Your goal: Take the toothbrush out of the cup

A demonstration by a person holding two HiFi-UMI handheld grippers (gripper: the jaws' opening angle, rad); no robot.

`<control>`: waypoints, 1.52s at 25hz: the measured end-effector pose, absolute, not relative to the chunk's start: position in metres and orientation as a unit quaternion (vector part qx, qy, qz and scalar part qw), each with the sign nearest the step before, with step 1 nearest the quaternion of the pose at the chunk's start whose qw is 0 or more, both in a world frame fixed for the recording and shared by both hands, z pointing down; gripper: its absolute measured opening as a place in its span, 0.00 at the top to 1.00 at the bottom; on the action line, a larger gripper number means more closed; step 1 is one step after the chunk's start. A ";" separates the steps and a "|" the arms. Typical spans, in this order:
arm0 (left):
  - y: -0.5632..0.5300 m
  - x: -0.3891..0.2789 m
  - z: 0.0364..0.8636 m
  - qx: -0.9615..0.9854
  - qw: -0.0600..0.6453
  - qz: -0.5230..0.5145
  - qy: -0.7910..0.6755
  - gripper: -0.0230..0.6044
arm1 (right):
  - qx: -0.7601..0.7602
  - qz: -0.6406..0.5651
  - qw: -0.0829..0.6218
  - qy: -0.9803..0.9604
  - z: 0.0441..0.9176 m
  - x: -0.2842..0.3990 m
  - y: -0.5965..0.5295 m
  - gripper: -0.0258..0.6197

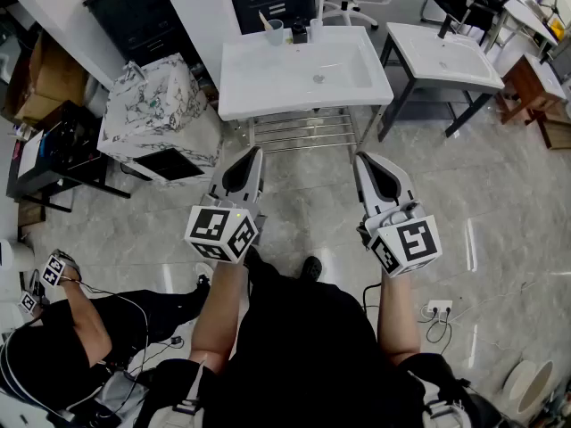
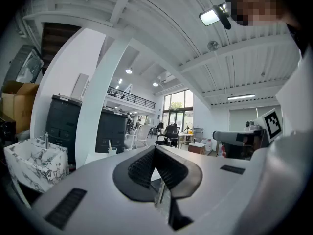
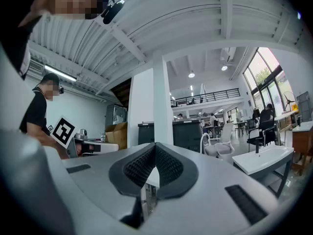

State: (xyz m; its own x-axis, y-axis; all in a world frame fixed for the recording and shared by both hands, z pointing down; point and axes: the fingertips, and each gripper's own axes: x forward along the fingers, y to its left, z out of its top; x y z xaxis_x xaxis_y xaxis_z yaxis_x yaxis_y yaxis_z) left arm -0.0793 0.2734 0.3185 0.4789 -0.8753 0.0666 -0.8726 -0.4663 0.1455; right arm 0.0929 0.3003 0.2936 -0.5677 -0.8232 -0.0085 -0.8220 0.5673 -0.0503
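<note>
"While both grippers point level above the floor (image 1: pixel 500 194), what goes down as entry one?"

"Entry one: left gripper (image 1: pixel 253 153). Fingers pressed together, nothing between them. Marker cube at its rear."

"Entry two?"

"Right gripper (image 1: pixel 364 160), just beside the left at its 3 o'clock. Fingers likewise pressed together, nothing held."

"Where is the task's thing?"

"Entry three: cup (image 1: pixel 274 32), clear, upright, on the back edge of the white washbasin (image 1: pixel 303 83), at 12 o'clock from the grippers and well apart from both. Entry four: toothbrush (image 1: pixel 265 20), standing in that cup, leaning toward 11 o'clock, not yet taken out."

"Anything beside the cup?"

"Two small upright items at its 3 o'clock on the same edge; too small to name."

"Surroundings?"

"Entry five: second washbasin (image 1: pixel 446 56) on a dark frame, at 2 o'clock. Entry six: marble-patterned cabinet (image 1: pixel 152 105), at 10 o'clock. Entry seven: another person (image 1: pixel 71 328) in a black top, at 8 o'clock, holding a marker cube."

"From the left gripper view?"

"Cup and toothbrush show small at 10 o'clock from the closed fingers (image 2: pixel 146 168)."
</note>
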 end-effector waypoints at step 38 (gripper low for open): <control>0.121 -0.104 0.342 0.864 0.095 0.015 -0.494 0.94 | -0.502 -0.048 0.012 0.863 0.307 0.079 0.152 0.91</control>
State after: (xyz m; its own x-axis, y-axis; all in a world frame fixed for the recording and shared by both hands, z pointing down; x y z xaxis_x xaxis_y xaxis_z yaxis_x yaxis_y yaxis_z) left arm -0.1037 0.1211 0.3415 0.5107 -0.8514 0.1200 -0.8571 -0.4930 0.1498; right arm 0.0789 0.1521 0.3066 -0.4952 -0.8683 0.0281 -0.8661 0.4909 -0.0944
